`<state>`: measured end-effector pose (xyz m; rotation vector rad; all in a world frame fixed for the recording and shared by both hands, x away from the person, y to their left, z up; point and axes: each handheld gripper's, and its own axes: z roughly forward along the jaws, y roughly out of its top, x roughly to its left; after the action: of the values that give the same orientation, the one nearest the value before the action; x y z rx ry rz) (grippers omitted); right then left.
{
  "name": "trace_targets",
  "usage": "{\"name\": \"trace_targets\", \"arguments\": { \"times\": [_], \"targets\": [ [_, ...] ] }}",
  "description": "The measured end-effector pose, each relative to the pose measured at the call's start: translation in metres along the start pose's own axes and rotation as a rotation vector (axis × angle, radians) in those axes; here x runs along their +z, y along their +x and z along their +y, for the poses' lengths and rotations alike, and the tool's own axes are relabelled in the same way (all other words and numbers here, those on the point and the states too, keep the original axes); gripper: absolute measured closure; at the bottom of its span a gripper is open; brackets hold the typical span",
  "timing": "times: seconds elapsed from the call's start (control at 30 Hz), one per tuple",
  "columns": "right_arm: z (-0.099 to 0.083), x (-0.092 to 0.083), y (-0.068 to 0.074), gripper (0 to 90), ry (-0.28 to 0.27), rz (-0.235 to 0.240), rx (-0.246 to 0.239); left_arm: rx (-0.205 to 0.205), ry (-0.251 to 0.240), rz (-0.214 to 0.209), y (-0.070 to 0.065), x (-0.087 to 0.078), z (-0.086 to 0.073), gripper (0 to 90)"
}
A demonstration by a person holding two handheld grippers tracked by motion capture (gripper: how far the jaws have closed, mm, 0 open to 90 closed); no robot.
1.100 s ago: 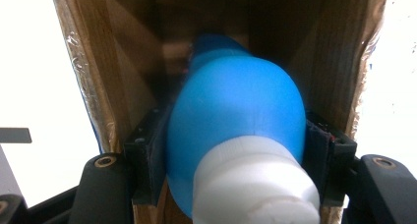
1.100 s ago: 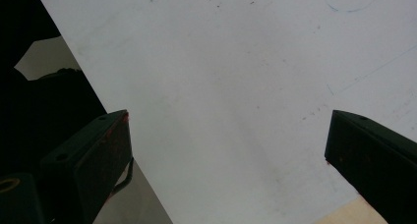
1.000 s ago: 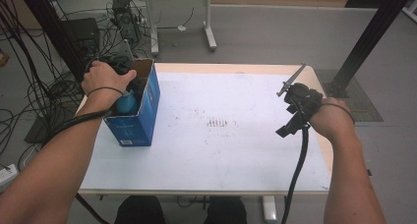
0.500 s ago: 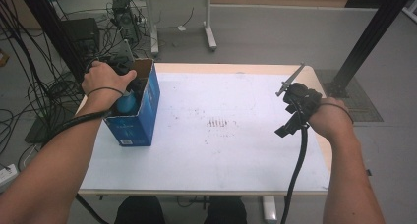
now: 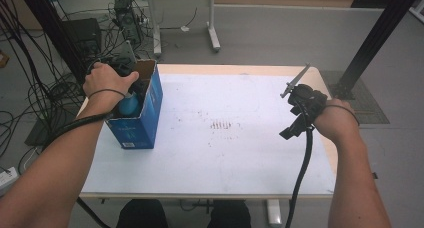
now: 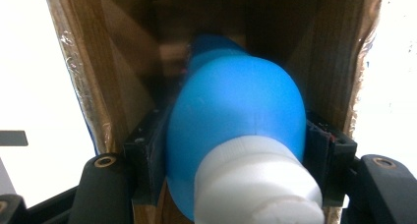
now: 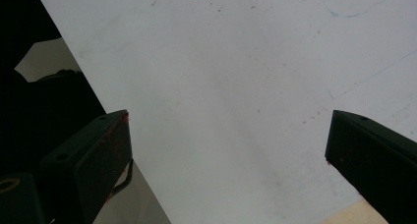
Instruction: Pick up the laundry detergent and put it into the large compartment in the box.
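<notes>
A blue bottle (image 6: 236, 101) with a white cap (image 6: 255, 180) sits inside an open blue cardboard box (image 5: 142, 123) at the table's left edge. My left gripper (image 6: 236, 145) reaches into the box, and its black jaws press both sides of the bottle. In the high view the hand covers most of that gripper (image 5: 131, 85), with the bottle (image 5: 129, 105) showing just below it. My right gripper (image 5: 292, 128) hovers over the right side of the white table (image 5: 225, 153). It stands open (image 7: 228, 135), with only bare tabletop between its jaws.
The box's brown inner walls (image 6: 98, 62) close in on both sides of the bottle. A few small dark marks (image 5: 224, 125) dot the table's middle. Cables and equipment (image 5: 60, 63) crowd the floor to the left, and a black post (image 5: 375, 38) rises at the far right.
</notes>
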<state>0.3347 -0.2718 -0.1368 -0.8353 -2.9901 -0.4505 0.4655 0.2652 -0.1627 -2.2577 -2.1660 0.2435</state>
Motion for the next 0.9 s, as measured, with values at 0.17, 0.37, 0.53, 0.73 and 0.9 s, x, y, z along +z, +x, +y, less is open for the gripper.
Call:
{"name": "trace_targets", "arguments": {
  "times": [0.17,0.37,0.53,0.73,0.9],
  "targets": [
    [0.0005,0.0004,0.0004,3.6,0.001,0.000,0.000,-0.001,-0.002,-0.001,0.0005,0.0000,-0.0006,36.9],
    [0.0005,-0.0006,0.0003,3.6,0.000,0.000,-0.001,-0.003,0.000,-0.002,0.0007,-0.0001,-0.0005,36.9],
    [0.0015,-0.0013,0.0006,3.8,0.000,0.000,-0.003,-0.002,-0.001,-0.001,0.0004,0.0000,-0.0008,36.9],
    [0.0011,-0.0022,0.0012,3.6,-0.003,-0.003,-0.004,0.001,-0.002,0.000,-0.0008,0.0001,-0.0016,36.9],
    [0.0012,-0.0015,0.0013,3.6,-0.002,-0.001,-0.004,-0.001,-0.001,0.000,-0.0005,0.0000,-0.0016,36.9]
  ]
}}
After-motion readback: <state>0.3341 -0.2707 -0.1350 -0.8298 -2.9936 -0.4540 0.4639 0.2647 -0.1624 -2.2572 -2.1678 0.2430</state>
